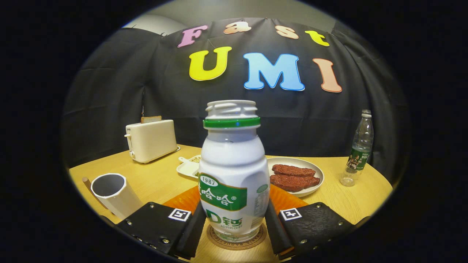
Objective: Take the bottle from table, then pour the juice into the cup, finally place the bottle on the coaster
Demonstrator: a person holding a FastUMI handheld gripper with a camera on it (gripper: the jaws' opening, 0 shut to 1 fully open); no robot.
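The tool is right up close, with its two black fingers on the left and right sides of a white bottle. Both fingers seem to touch the bottle's lower half, so the tool looks closed on it. The bottle stands straight up on a round brown coaster. It has a green ring at the neck and its top is open, with no cap on.

The coaster lies on the yellow wooden desk. Just behind the bottle is an orange mat. To the left of the fingers is a white cup, tipped a little toward us.

Further back on the right is a white plate with two dark red slabs of meat on it. Behind the bottle on the left is a small white dish with a spoon. Far left at the back sits a cream toaster with a slice of bread poking out. Far right stands a clear plastic bottle, nearly empty.
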